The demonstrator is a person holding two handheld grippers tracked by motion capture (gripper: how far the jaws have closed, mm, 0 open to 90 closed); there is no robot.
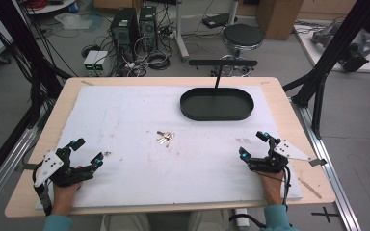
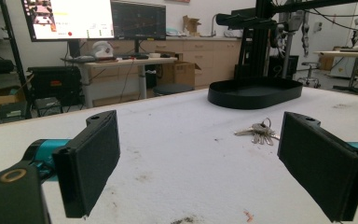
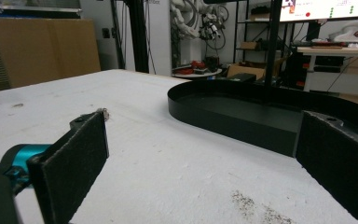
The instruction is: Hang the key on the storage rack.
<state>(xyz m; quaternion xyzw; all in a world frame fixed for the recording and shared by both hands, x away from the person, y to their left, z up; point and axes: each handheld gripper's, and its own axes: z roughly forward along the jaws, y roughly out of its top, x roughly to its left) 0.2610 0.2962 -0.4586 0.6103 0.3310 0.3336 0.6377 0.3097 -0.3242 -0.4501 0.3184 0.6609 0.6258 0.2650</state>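
Two grippers were seen low in the high view, one at each bottom corner of the white mat (image 1: 139, 115) that covered the wooden desk (image 1: 289, 103). The left gripper (image 1: 87, 152) was held at the lower left of the frame by a hand (image 1: 66, 192) entering from the bottom edge; its fingers (image 2: 91, 158) were spread wide apart and nothing was held between them. In the left gripper view, bare mat was seen between the two black pads.

The right gripper (image 1: 253, 144) was held at the lower right of the high view, and its fingers (image 3: 74, 163) were likewise spread wide, with nothing gripped.

A small bunch of keys (image 1: 165, 138) was found lying flat on the mat near the middle of the high view, well apart from both grippers. In the left gripper view the keys (image 2: 259, 133) were seen right of centre, just inside the right-hand pad.

A black oval tray (image 1: 200, 113) was placed on the mat in the upper middle of the high view, beyond the keys and apart from them. In the right gripper view its wall (image 3: 223, 123) was seen across the centre and right. Dark specks were noted on the mat at the bottom of both gripper views.
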